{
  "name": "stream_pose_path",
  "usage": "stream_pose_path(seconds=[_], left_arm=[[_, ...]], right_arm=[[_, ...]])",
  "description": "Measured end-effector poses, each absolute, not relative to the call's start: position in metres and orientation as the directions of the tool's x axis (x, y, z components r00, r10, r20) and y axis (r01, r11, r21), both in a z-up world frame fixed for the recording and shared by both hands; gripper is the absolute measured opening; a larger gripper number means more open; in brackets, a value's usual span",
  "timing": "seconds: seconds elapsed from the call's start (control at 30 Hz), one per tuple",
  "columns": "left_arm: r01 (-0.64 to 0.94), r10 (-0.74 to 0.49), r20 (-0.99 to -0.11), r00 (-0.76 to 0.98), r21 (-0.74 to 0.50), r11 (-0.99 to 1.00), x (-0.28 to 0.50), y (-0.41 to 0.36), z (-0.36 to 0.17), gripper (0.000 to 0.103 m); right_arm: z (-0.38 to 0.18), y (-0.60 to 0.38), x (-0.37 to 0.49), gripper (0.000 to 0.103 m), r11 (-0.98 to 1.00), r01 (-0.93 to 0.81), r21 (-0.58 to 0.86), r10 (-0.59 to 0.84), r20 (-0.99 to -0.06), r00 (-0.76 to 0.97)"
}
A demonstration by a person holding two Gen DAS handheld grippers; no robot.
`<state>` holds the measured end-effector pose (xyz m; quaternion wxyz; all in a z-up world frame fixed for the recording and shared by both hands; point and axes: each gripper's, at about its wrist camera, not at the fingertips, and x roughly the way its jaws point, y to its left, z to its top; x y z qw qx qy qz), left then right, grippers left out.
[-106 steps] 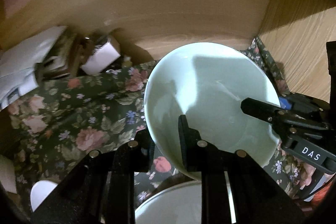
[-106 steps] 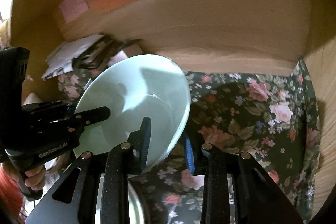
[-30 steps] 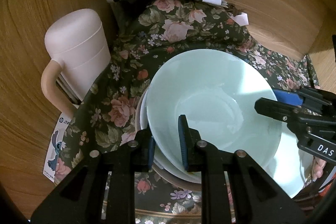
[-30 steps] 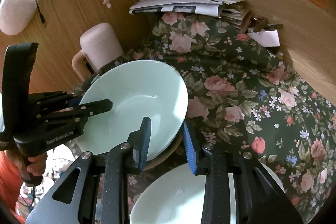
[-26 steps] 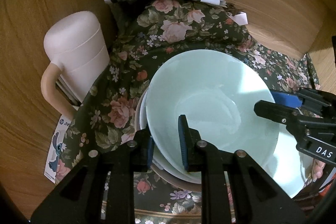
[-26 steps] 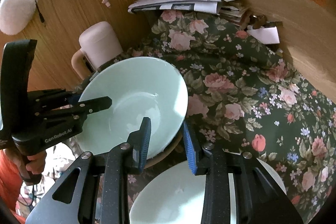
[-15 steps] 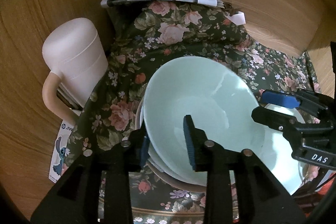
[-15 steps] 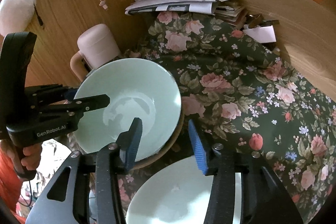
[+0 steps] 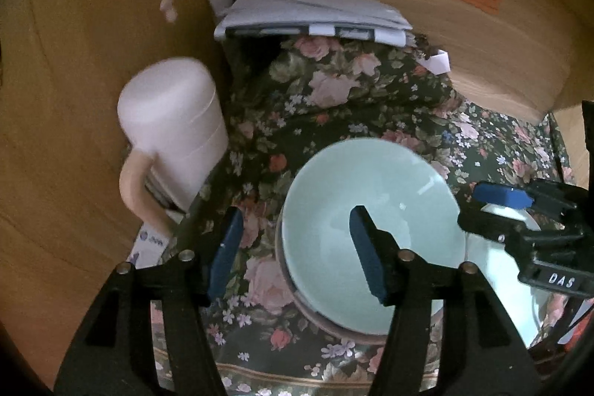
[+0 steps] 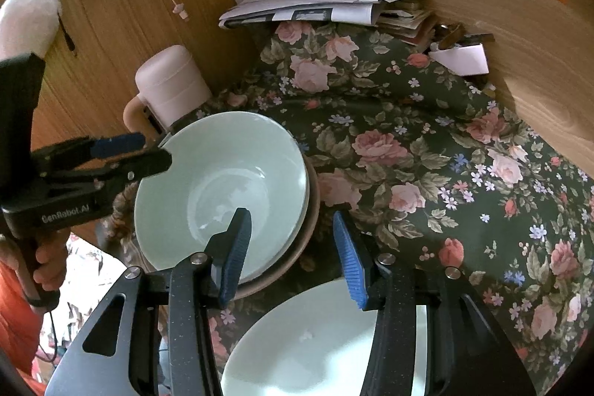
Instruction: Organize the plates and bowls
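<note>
A pale green bowl (image 9: 371, 221) rests on a stack of dishes on the flowered cloth; it also shows in the right wrist view (image 10: 222, 188), above a brown plate rim (image 10: 313, 206). My left gripper (image 9: 297, 247) is open, its jaws wide on either side of the bowl's near left rim, not holding it. My right gripper (image 10: 293, 255) is open over the bowl's right rim. A white plate (image 10: 319, 344) lies just below the right gripper, and shows at the right in the left wrist view (image 9: 508, 270).
A pink lidded mug (image 9: 174, 125) stands at the left against the wooden wall (image 9: 74, 99). A stack of papers (image 10: 315, 2) lies at the back. The flowered cloth (image 10: 445, 154) stretches to the right. A small white box (image 10: 464, 58) sits at the back right.
Both grippers have opened and let go of the green bowl, which now sits on the stack. Both have drawn back a little from its rim.
</note>
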<state>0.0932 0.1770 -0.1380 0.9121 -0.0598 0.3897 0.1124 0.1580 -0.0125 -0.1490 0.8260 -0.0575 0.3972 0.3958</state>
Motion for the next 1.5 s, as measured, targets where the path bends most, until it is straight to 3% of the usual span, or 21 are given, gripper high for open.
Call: stream_pose_path(seconds=[0.63,0.83,1.2,1.5], left_arm=[[-0.233,0.014,-0.777,0.629,-0.172,0.957,0.088,0.182,-0.186,0.059],[-0.201,-0.041,-0.776,0.630,-0.214,0.956,0.092,0.179,-0.192,0.048],[-0.238,0.036,-0.771,0.636,-0.151,0.959,0.093,0.171,-0.189,0.046],[-0.212,0.019,-0.753,0.658,-0.162,0.964,0.091,0.159,-0.176,0.046]], right_arm=[[-0.179,0.015,0.175,0.043,0.655,-0.718,0.234,0.566,-0.781,0.262],[-0.190,0.024,0.181,0.043,0.646,-0.709,0.282,0.571,-0.795,0.204],[-0.193,0.030,0.181,0.039,0.665,-0.697,0.269,0.566,-0.791,0.235],[-0.172,0.005,0.179,0.039,0.683,-0.672,0.286,0.593,-0.755,0.280]])
